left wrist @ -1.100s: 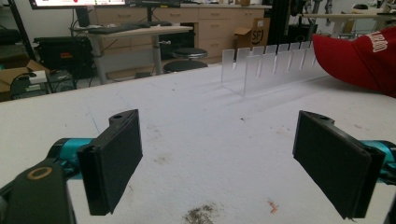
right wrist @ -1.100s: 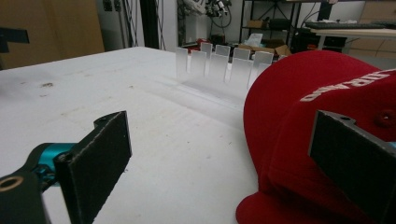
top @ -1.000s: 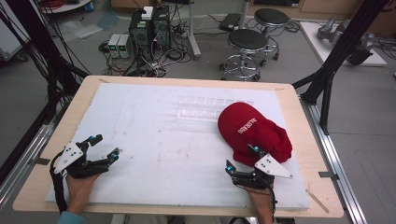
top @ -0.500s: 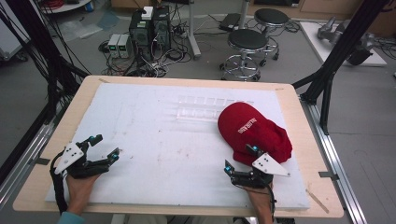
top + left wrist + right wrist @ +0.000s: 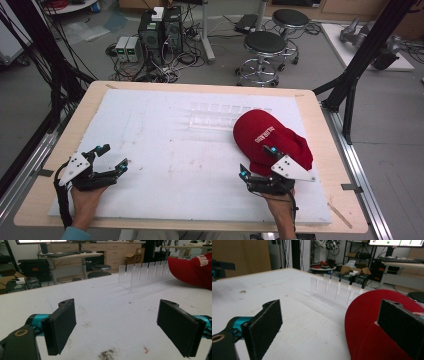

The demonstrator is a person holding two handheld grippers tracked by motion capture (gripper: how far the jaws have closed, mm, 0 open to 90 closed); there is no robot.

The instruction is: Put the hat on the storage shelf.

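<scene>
Your table [image 5: 200, 150] carries a white foam sheet across nearly its whole top. On its right half lies the red cap [image 5: 270, 140], with a clear slotted rack [image 5: 225, 116] just beside it on the far-left side. Your left hand-held gripper [image 5: 112, 157] sits at the near left, jaws spread wide over bare foam. Your right hand-held gripper [image 5: 256, 162] is also spread, at the cap's near edge.

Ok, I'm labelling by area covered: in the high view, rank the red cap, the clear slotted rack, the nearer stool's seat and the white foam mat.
1. White foam mat
2. Red cap
3. Clear slotted rack: faint, so its outline is uncertain, close to the cap
4. Nearer stool's seat: farther off, so it looks smaller
</scene>
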